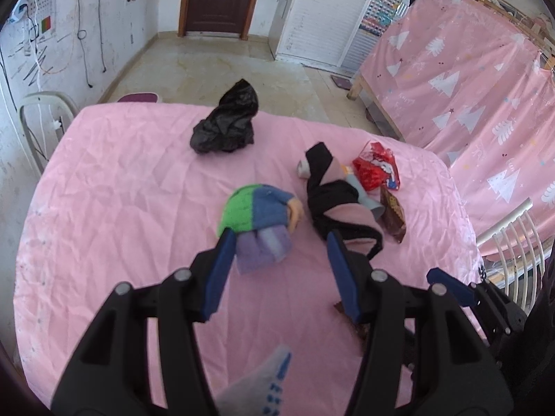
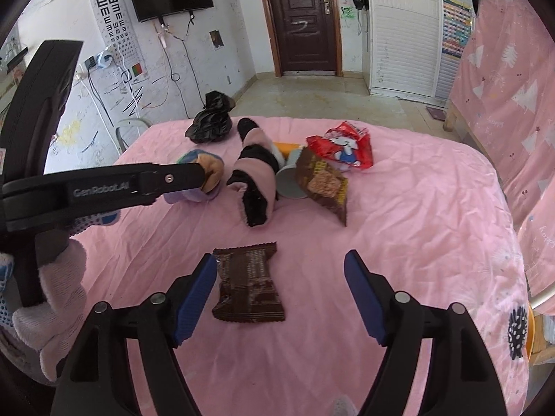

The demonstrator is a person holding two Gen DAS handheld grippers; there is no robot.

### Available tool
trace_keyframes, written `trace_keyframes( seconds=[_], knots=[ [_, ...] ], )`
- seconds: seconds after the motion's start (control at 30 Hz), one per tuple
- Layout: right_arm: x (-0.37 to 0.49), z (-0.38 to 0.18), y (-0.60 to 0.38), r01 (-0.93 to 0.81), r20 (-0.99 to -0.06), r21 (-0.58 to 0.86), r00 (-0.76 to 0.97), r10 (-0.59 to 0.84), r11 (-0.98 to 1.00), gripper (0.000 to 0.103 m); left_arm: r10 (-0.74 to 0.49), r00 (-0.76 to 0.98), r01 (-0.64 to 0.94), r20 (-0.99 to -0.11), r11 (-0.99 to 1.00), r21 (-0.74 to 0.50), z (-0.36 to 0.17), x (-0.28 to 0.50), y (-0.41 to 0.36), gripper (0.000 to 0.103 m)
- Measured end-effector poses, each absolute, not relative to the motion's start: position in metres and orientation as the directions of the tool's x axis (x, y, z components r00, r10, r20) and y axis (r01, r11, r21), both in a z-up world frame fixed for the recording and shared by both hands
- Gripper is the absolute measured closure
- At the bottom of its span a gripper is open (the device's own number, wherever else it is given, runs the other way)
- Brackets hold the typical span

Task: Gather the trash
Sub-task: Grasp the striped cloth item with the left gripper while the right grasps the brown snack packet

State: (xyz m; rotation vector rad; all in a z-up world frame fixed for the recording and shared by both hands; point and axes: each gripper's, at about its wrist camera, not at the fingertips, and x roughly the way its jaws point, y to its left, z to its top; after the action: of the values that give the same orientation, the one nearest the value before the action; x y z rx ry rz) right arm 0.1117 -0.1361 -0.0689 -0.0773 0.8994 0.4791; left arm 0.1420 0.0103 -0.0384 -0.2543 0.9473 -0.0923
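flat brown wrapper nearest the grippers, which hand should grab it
Right. The right hand-held gripper is open with the flat brown wrapper between its fingers; the left hand-held gripper faces the colourful sock.

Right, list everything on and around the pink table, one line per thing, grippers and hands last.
table: one, pink cloth cover, fills the foreground
black bag: one, black, crumpled, far side of table
colourful sock: one, green, blue and purple, table centre
pink-and-black sock: one, right of the colourful sock
paper cup: one, grey, on its side by the pink-and-black sock
red wrapper: one, red, cartoon print, far right
brown snack bag: one, brown, in front of the red wrapper
dark wrapper: one, dark brown, flat, near edge
chair: one, white, left of table
door: one, dark brown, back wall
left gripper: open, over the colourful sock
right gripper: open, around the dark wrapper, not gripping
gloved hand: one, white, holds the left gripper
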Motion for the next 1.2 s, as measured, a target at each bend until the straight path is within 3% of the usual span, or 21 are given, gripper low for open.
trace_keyframes(
  seconds=[0.33, 0.47, 0.6, 0.7, 0.73, 0.8, 1.2],
  knots=[
    [0.117, -0.085, -0.115, -0.472, -0.801, 0.136, 0.465, 0.377, 0.871, 0.037, -0.208, 0.562, -0.03, -0.8, 0.962, -0.271, -0.051, 0.151, 0.017, 0.052],
    [0.119, -0.087, -0.116, -0.47, -0.801, 0.141, 0.462, 0.38, 0.871, 0.037, -0.208, 0.571, -0.006, -0.794, 0.966, -0.257, -0.051, 0.151, 0.013, 0.063],
    [0.119, -0.088, -0.116, -0.468, -0.797, 0.138, 0.47, 0.379, 0.873, 0.038, -0.209, 0.559, 0.0, -0.802, 0.968, -0.252, -0.054, 0.153, 0.011, 0.08],
    [0.12, -0.087, -0.117, -0.46, -0.795, 0.127, 0.482, 0.368, 0.879, 0.059, -0.204, 0.561, 0.007, -0.802, 0.97, -0.242, -0.054, 0.153, 0.007, 0.086],
    [0.12, -0.087, -0.118, -0.458, -0.795, 0.127, 0.484, 0.366, 0.88, 0.07, -0.204, 0.562, 0.008, -0.802, 0.97, -0.241, -0.054, 0.152, 0.007, 0.088],
    [0.119, -0.087, -0.119, -0.458, -0.794, 0.128, 0.484, 0.368, 0.88, 0.076, -0.203, 0.564, 0.006, -0.8, 0.97, -0.241, -0.054, 0.152, 0.007, 0.089],
    [0.109, -0.065, -0.145, -0.434, -0.748, 0.145, 0.54, 0.385, 0.889, 0.077, -0.184, 0.627, 0.011, -0.757, 0.974, -0.228, -0.026, 0.131, 0.003, 0.091]
  ],
)
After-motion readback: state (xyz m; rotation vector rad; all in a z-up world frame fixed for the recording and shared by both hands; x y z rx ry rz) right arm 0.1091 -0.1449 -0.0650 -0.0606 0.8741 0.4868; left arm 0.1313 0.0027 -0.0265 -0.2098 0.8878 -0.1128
